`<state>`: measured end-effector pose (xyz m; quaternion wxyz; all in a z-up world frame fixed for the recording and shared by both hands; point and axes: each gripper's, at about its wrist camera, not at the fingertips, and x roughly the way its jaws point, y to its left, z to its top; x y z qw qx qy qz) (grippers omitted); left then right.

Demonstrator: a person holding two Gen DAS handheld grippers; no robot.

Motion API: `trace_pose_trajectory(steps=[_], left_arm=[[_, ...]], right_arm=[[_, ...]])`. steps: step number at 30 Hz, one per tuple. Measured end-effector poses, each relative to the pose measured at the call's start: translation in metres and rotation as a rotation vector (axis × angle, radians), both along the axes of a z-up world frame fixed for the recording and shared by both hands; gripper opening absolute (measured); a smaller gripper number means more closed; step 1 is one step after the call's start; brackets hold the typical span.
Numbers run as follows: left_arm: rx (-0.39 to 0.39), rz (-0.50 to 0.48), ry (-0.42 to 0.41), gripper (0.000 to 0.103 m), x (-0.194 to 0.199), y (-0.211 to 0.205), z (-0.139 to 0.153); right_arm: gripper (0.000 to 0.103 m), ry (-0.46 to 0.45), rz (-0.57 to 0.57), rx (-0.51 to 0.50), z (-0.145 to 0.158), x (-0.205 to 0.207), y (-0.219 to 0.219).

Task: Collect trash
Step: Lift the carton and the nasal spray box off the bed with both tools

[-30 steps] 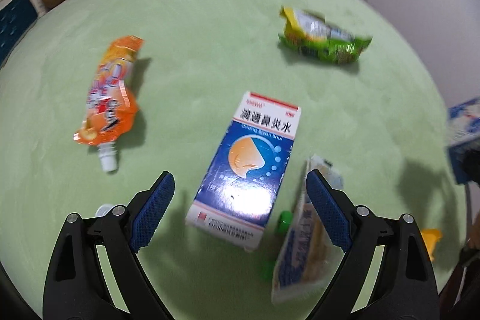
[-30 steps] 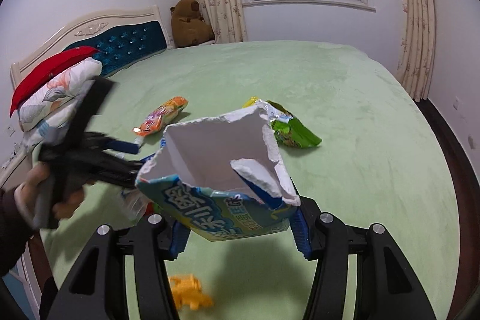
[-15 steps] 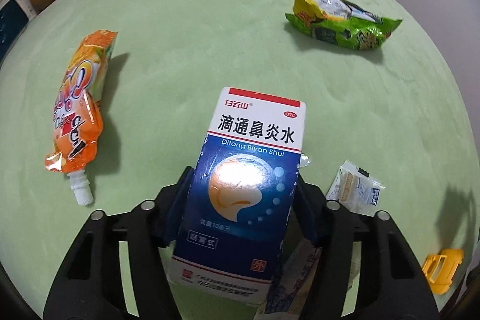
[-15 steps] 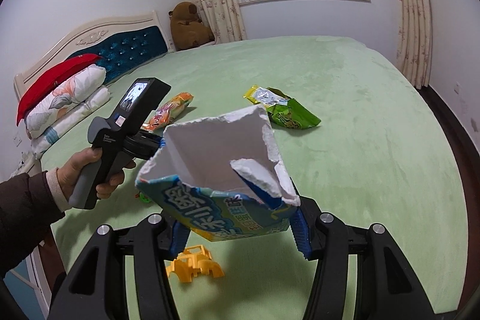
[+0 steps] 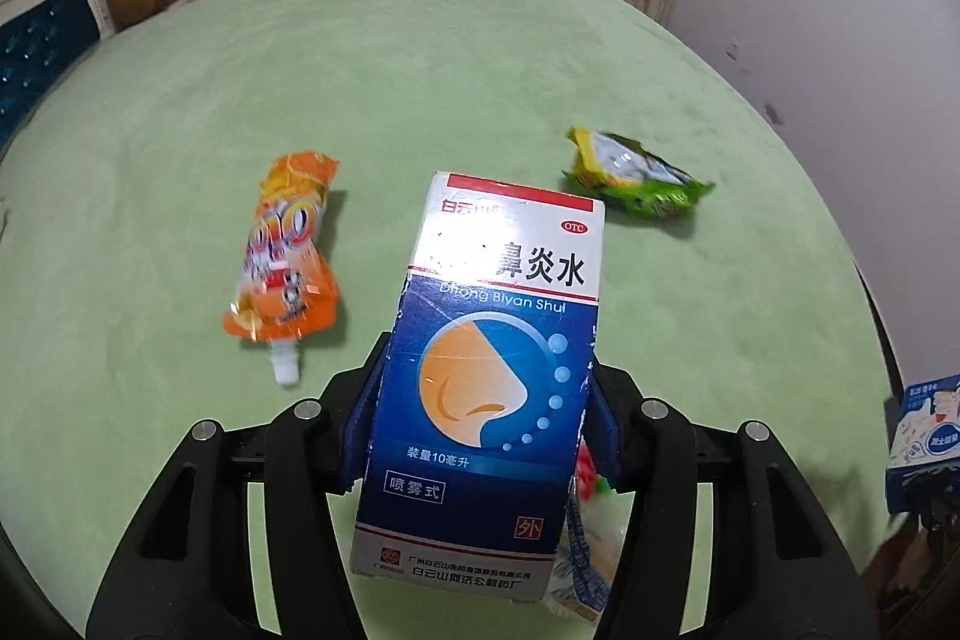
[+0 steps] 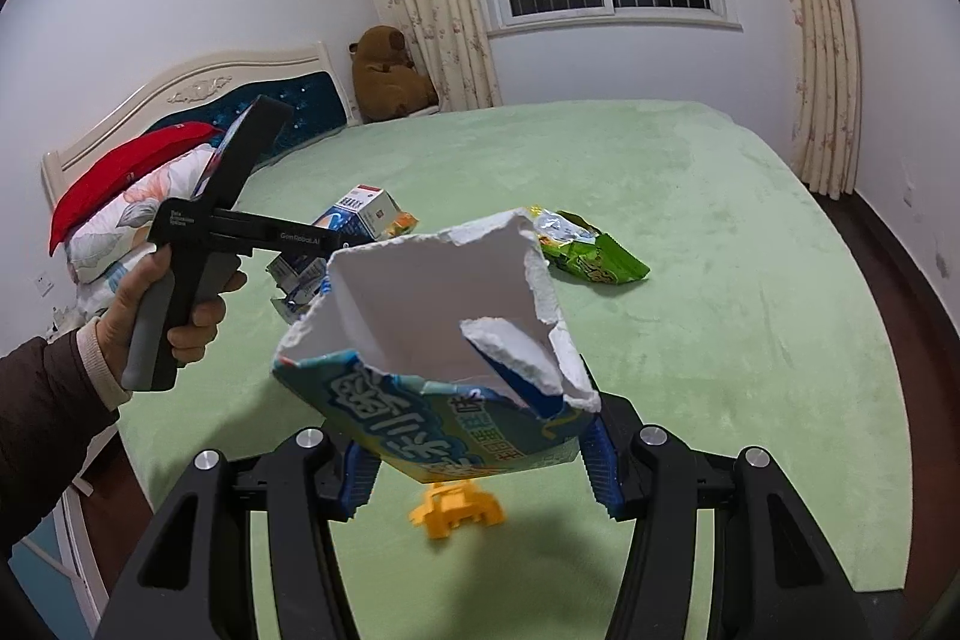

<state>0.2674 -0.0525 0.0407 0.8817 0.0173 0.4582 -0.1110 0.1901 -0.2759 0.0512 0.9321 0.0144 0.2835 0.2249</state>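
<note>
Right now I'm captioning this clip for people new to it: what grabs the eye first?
The blue medicine box clamped in the left gripper, lifted above the green bedspread. Next, the torn-open carton held mouth-up in the right gripper, and an orange pouch lying on the bed.

Glossy cardboard box (image 5: 492,370), plush bedspread (image 5: 420,70)

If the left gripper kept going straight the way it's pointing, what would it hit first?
The left gripper, clamped on the blue medicine box, points down at bare green bedspread between the orange pouch and green snack bag. Probably bedspread first; depth is unclear.
</note>
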Motion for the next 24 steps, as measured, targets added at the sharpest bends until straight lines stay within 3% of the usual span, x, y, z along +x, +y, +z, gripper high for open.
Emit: trace_pose_trajectory(steps=[4, 8, 15, 21, 24], left_arm=[[0.056, -0.016, 0.026, 0.055, -0.020, -0.014, -0.018], [0.018, -0.028, 0.052, 0.055, -0.048, -0.017, -0.036], [0.027, -0.071, 0.000, 0.055, -0.112, -0.026, -0.061], [0.027, -0.074, -0.028, 0.060, -0.144, -0.028, -0.076], [0.041, -0.057, -0.053, 0.057, -0.157, -0.026, -0.083]], right_arm=[[0.055, 0.015, 0.003, -0.004, 0.000, -0.015, -0.002], [0.055, 0.027, 0.003, -0.020, -0.004, -0.028, -0.005], [0.055, 0.071, 0.007, -0.011, -0.022, -0.050, -0.007], [0.055, 0.096, 0.009, -0.001, -0.032, -0.065, -0.006], [0.055, 0.100, 0.005, -0.002, -0.034, -0.069, -0.007]])
